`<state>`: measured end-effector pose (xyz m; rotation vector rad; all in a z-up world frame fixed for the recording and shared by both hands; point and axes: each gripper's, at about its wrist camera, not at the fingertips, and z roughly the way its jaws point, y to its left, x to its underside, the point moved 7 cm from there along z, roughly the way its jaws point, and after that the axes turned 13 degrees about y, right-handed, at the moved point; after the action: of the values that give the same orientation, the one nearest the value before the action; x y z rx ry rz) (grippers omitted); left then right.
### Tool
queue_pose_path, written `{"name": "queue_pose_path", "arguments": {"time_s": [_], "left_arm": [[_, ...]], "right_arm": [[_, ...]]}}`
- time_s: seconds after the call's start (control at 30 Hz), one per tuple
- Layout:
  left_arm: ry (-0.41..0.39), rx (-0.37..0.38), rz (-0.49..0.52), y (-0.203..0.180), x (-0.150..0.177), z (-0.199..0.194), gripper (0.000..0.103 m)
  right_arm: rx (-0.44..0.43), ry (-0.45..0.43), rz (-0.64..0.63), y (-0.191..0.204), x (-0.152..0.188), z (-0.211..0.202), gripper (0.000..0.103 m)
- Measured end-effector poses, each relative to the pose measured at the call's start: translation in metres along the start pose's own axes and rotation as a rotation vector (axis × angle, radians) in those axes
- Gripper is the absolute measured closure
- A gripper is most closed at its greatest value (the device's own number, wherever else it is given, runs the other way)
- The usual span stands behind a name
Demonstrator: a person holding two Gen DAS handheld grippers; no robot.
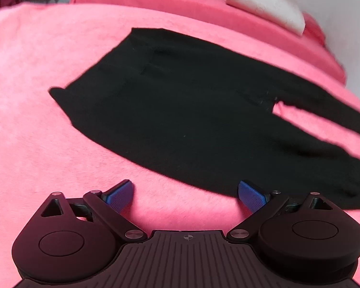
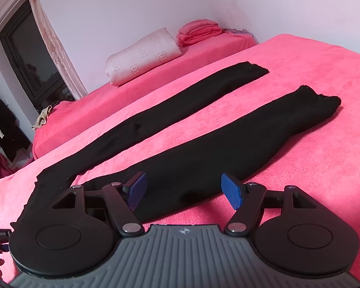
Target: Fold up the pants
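Black knit pants: laid flat and unfolded on the bed's pink fleece blanket, waistband end toward the left wrist camera, two legs running away side by side with a strip of pink between them. Far leg straight and narrow; near leg wider, cuff slightly rumpled and frayed-looking.

Left gripper: spread wide, holding nothing, hovering low over bare blanket just beside the near edge of the pants' upper section. Right-hand blue pad close to the fabric edge, possibly overlapping it; hard to tell through the fisheye blur.

Right gripper: also spread wide and empty, poised over the near leg close to the crotch, pointing along the legs toward the cuffs. Left-hand blue pad over black fabric, right-hand pad over pink blanket just past the leg's edge.

Finish: ribbed textured blue pads on black linkage fingers, ridged grey body plates.

Surroundings: white embossed pillow on the far pink bedding; folded pink cloth stack beside it near the wall; dark window with pale patterned curtain at upper left; dark garments hanging at far left.
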<state>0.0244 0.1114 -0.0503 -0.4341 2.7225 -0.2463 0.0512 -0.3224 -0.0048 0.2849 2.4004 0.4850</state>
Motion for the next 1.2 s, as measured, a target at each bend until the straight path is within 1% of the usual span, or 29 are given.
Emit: {"name": "queue_pose_path", "arguments": {"time_s": [0.03,0.1,0.2,0.3,0.4,0.47,0.5,0.57,0.6,0.63,0.67,0.73,0.77,0.83,0.93,1.03,1.1,1.2], "left_arm": [[-0.008,0.023,-0.024,0.003,-0.002,0.0,0.0],[-0.016,0.078,-0.065,0.007,-0.005,-0.001,0.0],[-0.019,0.163,-0.102,0.011,-0.007,-0.004,0.0],[-0.041,0.176,-0.107,0.014,-0.005,-0.006,0.0],[-0.047,0.174,-0.108,0.014,-0.008,-0.004,0.0],[-0.049,0.191,-0.119,0.013,-0.011,-0.001,0.0],[-0.058,0.192,-0.123,0.013,-0.014,0.001,0.0],[-0.073,0.182,-0.131,0.014,-0.016,0.003,0.0],[-0.087,0.181,-0.132,0.014,-0.017,0.002,0.002],[-0.098,0.182,-0.134,0.016,-0.019,0.002,0.008],[-0.105,0.181,-0.142,0.018,-0.02,0.002,0.015],[-0.114,0.191,-0.161,0.022,-0.022,0.001,0.022],[-0.12,0.2,-0.169,0.023,-0.022,0.001,0.031],[-0.141,0.203,-0.173,0.024,-0.024,-0.004,0.035],[-0.211,0.204,-0.14,0.017,-0.035,-0.02,0.035],[-0.26,0.188,-0.094,0.007,-0.054,-0.031,0.036],[-0.269,0.181,-0.071,-0.002,-0.072,-0.032,0.036],[-0.293,0.179,-0.039,-0.017,-0.107,-0.03,0.038]], "right_arm": [[-0.006,0.006,0.002,-0.001,0.0,-0.001,0.03],[-0.046,0.035,0.028,-0.005,0.001,-0.002,0.03],[-0.145,0.096,0.113,-0.017,0.004,-0.005,0.033],[-0.193,0.129,0.196,-0.034,0.006,-0.009,0.04],[-0.2,0.136,0.25,-0.049,0.002,-0.009,0.042],[-0.197,0.147,0.289,-0.058,-0.002,0.0,0.045],[-0.207,0.155,0.315,-0.063,-0.004,0.007,0.051],[-0.249,0.146,0.357,-0.068,-0.008,0.016,0.055],[-0.261,0.144,0.37,-0.07,-0.011,0.02,0.062],[-0.259,0.143,0.375,-0.072,-0.013,0.024,0.07],[-0.252,0.146,0.37,-0.073,-0.015,0.028,0.073],[-0.234,0.151,0.345,-0.073,-0.018,0.035,0.093],[-0.224,0.154,0.335,-0.073,-0.019,0.038,0.094],[-0.222,0.143,0.308,-0.07,-0.023,0.038,0.094],[-0.214,0.093,0.23,-0.057,-0.036,0.027,0.095],[-0.214,0.051,0.164,-0.044,-0.059,0.021,0.095],[-0.216,0.04,0.132,-0.036,-0.081,0.023,0.095],[-0.212,0.042,0.093,-0.025,-0.116,0.033,0.095]]}}
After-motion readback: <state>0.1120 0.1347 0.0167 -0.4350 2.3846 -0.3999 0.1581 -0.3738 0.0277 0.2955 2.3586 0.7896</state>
